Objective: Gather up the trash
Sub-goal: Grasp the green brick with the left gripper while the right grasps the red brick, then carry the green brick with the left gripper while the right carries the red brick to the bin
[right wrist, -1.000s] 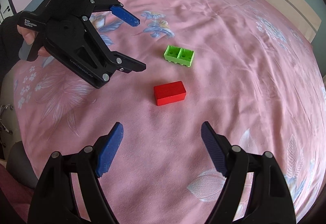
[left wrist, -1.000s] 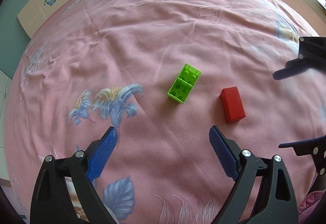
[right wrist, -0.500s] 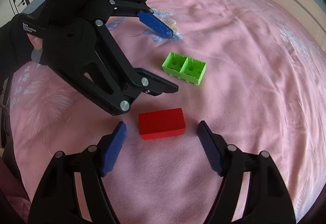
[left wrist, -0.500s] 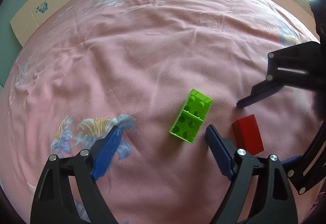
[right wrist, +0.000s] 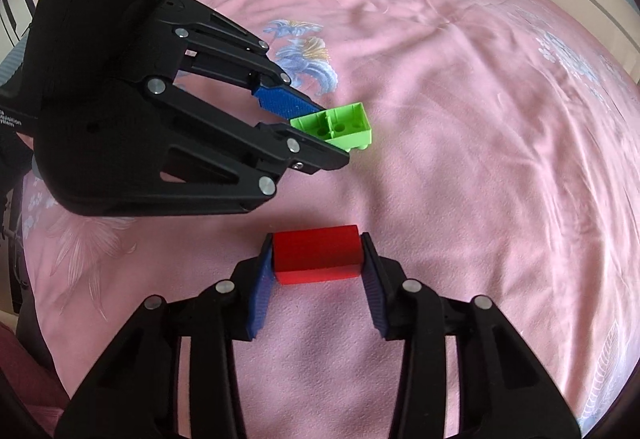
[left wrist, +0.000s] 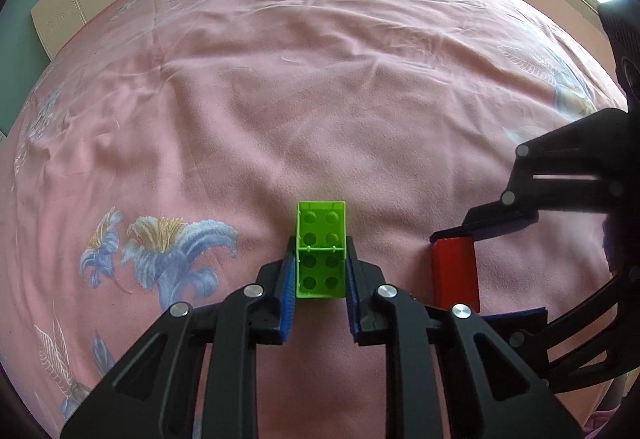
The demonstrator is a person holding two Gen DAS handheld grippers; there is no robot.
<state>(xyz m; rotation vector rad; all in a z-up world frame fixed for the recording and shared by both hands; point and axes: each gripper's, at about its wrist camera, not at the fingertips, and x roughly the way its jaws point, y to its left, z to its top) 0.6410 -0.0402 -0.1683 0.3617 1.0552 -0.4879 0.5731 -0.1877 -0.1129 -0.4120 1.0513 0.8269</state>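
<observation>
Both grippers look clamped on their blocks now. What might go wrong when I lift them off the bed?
1. The left gripper pinches only the near half of the green hollow block; the far half overhangs, so it may pivot or slip.
2. The right gripper holds the red block by its short ends near the fingertips, so it might slip out.
3. The two grippers sit close together and could collide while lifting.

Pink floral bedspread (left wrist: 280, 99); green brick (left wrist: 321, 249), red block (right wrist: 316, 253) on it.
</observation>
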